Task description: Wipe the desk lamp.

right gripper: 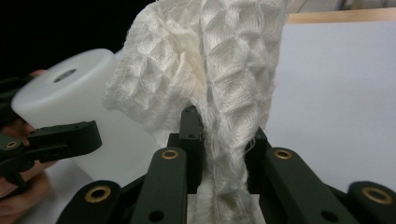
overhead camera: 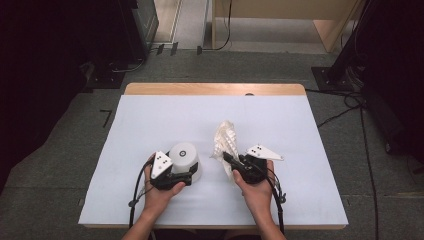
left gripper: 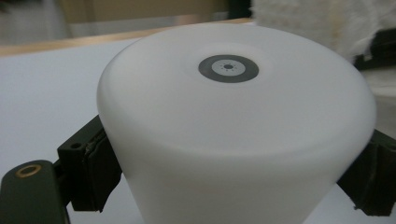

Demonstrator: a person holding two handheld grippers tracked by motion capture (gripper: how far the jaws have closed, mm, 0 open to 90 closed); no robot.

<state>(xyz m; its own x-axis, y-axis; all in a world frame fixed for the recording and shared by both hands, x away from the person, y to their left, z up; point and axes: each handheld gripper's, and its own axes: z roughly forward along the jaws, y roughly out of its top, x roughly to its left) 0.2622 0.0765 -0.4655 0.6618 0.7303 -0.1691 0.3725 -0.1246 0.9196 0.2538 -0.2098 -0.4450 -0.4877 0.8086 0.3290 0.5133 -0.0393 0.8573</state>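
Gripping an upturned white plastic cup between both jaws of the left gripper, near the front edge of the table, left of middle, seemingly to steady it for wiping. Pinching a white waffle-weave cloth tight in the right gripper, bunched upright just right of the cup, ready to wipe.

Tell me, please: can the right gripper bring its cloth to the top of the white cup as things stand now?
Probably yes. The right gripper is shut on the white waffle cloth, beside the upside-down white cup. The left gripper clamps the cup low on its sides, so its top looks uncovered, with bare table around.
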